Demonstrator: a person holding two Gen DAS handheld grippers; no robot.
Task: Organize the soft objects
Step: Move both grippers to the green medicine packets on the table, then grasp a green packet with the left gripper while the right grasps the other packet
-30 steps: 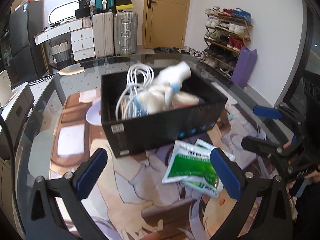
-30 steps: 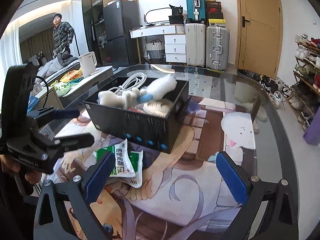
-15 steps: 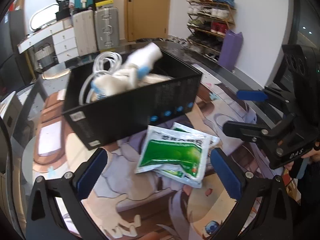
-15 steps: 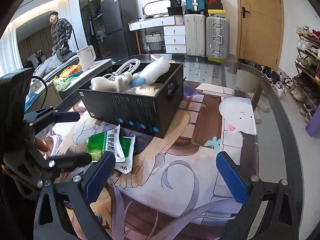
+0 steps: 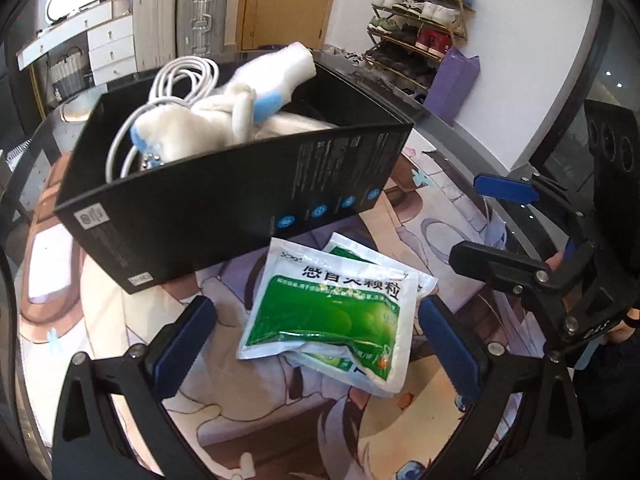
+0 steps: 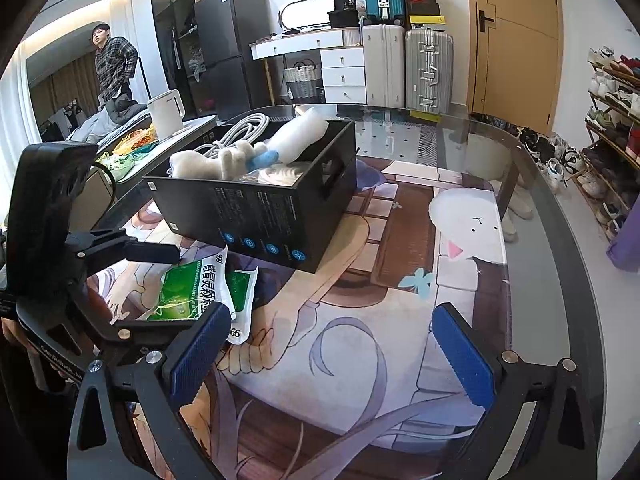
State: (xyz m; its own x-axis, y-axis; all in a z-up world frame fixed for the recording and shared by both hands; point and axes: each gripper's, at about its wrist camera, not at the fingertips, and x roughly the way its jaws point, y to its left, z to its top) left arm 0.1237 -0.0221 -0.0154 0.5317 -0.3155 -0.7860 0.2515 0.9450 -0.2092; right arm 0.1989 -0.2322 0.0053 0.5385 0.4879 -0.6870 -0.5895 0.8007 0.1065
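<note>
Two green-and-white sachets (image 5: 332, 312) lie stacked on the printed table mat, just in front of a black open box (image 5: 224, 204). The box holds a white plush toy (image 5: 208, 124) with blue patches and a coiled white cable (image 5: 184, 76). My left gripper (image 5: 316, 332) is open, its blue pads on either side of the top sachet without touching it. My right gripper (image 6: 330, 354) is open over bare mat, to the right of the sachets (image 6: 192, 288) and nearer than the box (image 6: 260, 216). It holds nothing.
The glass table's curved edge (image 6: 560, 240) runs along the right. A person (image 6: 114, 64) stands far back left, behind a white kettle (image 6: 166, 114). Suitcases (image 6: 428, 68) and a shoe rack (image 5: 420, 12) line the walls. A purple bag (image 5: 452, 84) sits on the floor.
My left gripper has moved forward and down, so the sachets now lie between its pads. The right gripper has shifted only slightly. Both stayed open.
</note>
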